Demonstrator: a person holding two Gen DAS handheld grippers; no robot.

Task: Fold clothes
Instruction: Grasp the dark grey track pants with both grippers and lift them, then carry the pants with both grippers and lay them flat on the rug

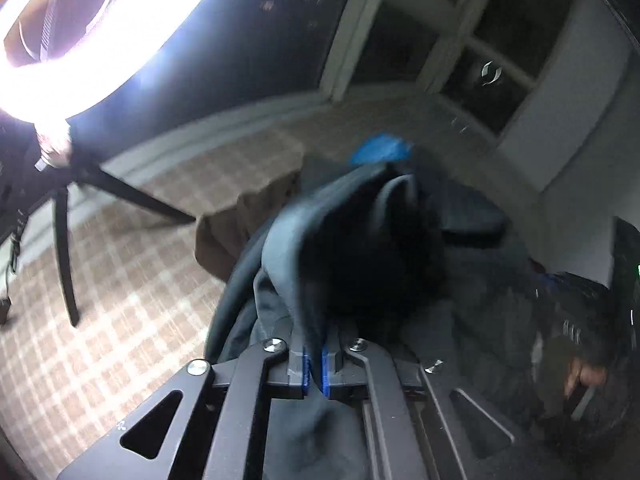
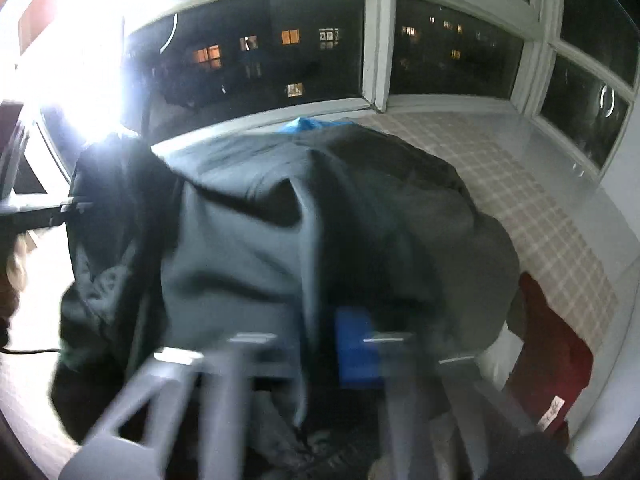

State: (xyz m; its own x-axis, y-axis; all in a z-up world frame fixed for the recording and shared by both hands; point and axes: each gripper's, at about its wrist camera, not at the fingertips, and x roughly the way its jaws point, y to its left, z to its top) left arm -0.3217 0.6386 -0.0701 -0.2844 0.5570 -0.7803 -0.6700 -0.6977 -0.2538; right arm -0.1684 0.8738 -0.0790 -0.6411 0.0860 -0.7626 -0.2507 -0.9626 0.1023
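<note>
Both grippers, left gripper and right gripper, pinch the dark garment above the checked surface; thin pinches risk slipping, dropping the fold.

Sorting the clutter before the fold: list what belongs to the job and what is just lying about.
Job:
- dark grey garment, pinched in both jaws
- left gripper
- right gripper

Lying about:
- ring light
- brown cloth
- blue item
- red cloth
- checked cover
</note>
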